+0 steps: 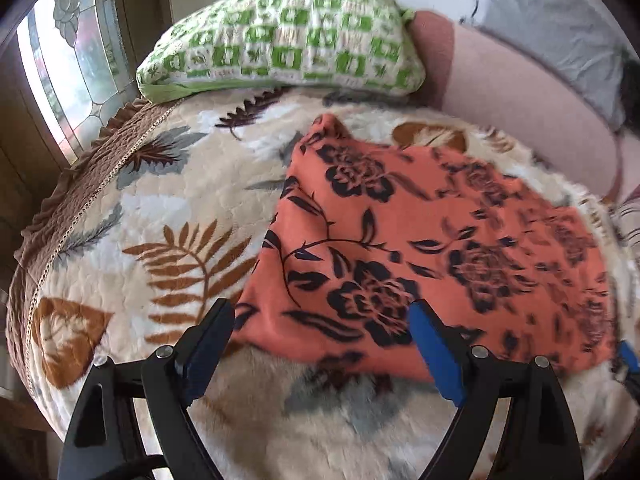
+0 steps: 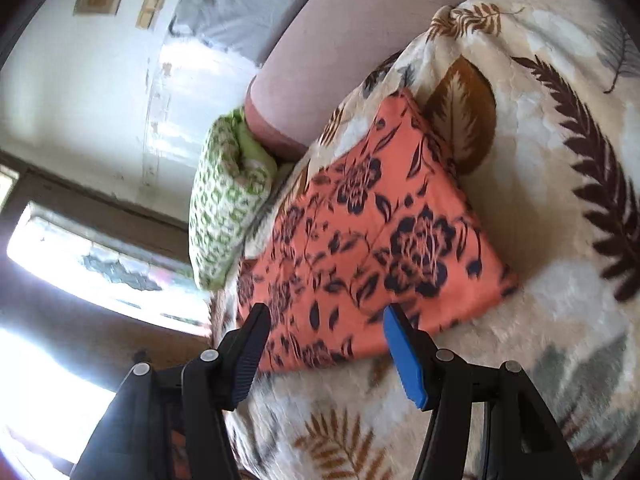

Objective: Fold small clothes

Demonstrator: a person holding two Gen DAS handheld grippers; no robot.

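Cloth count is one: a single orange garment [image 1: 420, 240] printed with dark flowers and leaves, lying folded into a flat, roughly four-sided shape on the bedspread [image 1: 160, 208]. Two grippers show, one per wrist view. One green-and-white pillow [image 1: 280, 40] sits at the head end, and one pinkish bolster [image 1: 520, 92] lies beside it, with a grey cloth [image 1: 560, 12] behind that.

From its own view the left gripper [image 1: 320, 316] stands spread wide, nothing pinched; the near edge of the garment lies just beyond and between its fingertips, not pressed by either pad. The right gripper [image 2: 324, 320] is also parted with nothing clamped; the garment's [image 2: 372, 232] near edge lies under the gap between its tips, and whether the pads touch the fabric cannot be told.

The garment rests toward the middle of the bed, well clear of the brown frilled border [image 1: 80, 184] along the bedspread's left edge, its far corner pointing toward the pillow. The bedspread is cream plush with brown and grey fern leaves. A leaded-glass window [image 1: 68, 64] stands past the bed's left edge, and a pale wall [image 2: 80, 92] carries two small frames.
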